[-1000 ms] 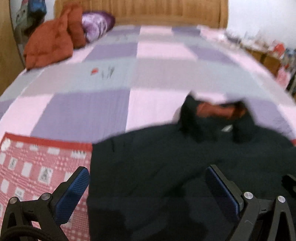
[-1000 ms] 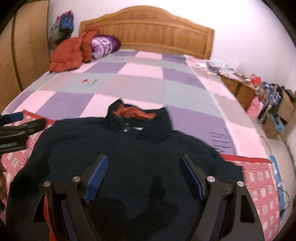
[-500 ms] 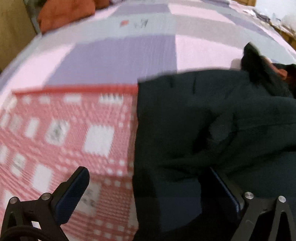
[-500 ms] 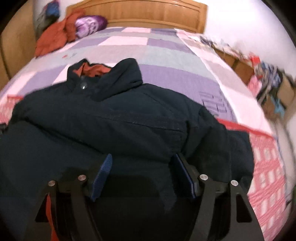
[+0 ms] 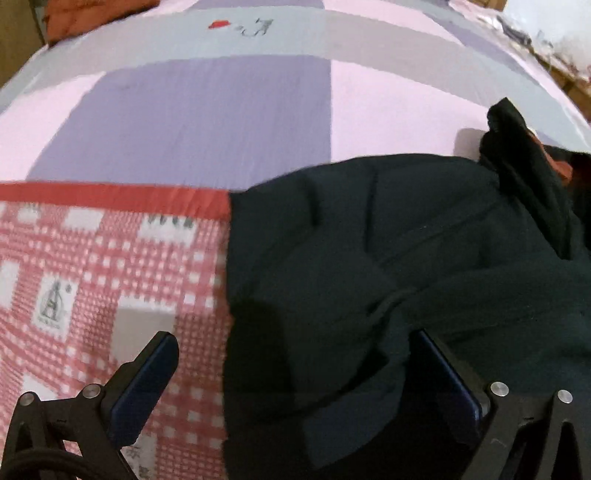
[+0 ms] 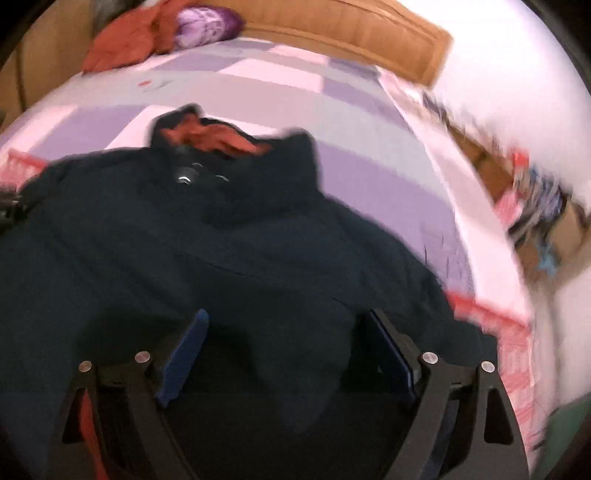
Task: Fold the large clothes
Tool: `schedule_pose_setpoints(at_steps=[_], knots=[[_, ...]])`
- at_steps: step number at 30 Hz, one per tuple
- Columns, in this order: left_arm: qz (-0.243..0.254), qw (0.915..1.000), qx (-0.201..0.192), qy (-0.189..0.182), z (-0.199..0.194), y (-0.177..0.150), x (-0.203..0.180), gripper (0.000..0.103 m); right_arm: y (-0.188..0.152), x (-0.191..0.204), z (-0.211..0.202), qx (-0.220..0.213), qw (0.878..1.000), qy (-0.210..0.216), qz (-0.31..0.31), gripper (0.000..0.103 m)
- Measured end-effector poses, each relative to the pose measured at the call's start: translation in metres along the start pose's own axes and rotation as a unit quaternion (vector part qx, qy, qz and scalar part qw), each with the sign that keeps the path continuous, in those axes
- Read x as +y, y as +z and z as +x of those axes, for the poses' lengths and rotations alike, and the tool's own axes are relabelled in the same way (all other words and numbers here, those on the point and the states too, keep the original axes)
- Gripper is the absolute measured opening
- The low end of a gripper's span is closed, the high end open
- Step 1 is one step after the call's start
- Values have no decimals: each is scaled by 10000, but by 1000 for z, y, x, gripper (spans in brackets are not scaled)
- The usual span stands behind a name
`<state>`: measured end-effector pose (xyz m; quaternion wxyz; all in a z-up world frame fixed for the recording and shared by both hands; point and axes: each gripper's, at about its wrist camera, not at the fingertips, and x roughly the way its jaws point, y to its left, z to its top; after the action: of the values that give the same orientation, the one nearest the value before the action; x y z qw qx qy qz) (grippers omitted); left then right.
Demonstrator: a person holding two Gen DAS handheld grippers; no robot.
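Note:
A large dark navy jacket (image 5: pixel 406 258) with an orange lining at its collar (image 6: pixel 218 136) lies spread on the bed, collar pointing to the headboard. In the right wrist view the jacket (image 6: pixel 240 251) fills the middle. My left gripper (image 5: pixel 295 365) is open, low over the jacket's left edge, its right finger against the dark cloth and its left finger over the red checked cloth. My right gripper (image 6: pixel 288 350) is open, low over the jacket's lower body, with cloth between the fingers.
The bed has a pink, purple and grey checked cover (image 5: pixel 207 110) and a red checked cloth (image 5: pixel 92 266) under the jacket. An orange garment (image 6: pixel 122 48) and a purple pillow (image 6: pixel 207 22) lie by the wooden headboard (image 6: pixel 351 33). Clutter (image 6: pixel 535 206) lines the right side.
Both grippers have dropped from above the bed to just over the jacket. The left one swung to the jacket's left edge. The right view tilted. Both stay open.

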<state>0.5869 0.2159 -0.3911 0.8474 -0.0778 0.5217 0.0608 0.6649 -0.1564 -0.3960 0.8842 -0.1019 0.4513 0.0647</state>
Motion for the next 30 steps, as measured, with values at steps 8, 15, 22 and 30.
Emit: schedule_pose_setpoints(at_steps=[8, 15, 22, 30], knots=[[444, 9959, -782, 37, -58, -23, -56, 103, -34, -60, -45, -545, 9942, -686, 618, 89], [1440, 9802, -1012, -908, -84, -73, -159, 103, -62, 62, -99, -1297, 9853, 350, -1059, 89], [1636, 9777, -1191, -558, -80, -98, -121, 103, -95, -28, -66, -630, 9969, -410, -251, 89], [1380, 9827, -1157, -423, -76, -91, -88, 103, -115, -83, -89, -505, 9973, -376, 384, 92]])
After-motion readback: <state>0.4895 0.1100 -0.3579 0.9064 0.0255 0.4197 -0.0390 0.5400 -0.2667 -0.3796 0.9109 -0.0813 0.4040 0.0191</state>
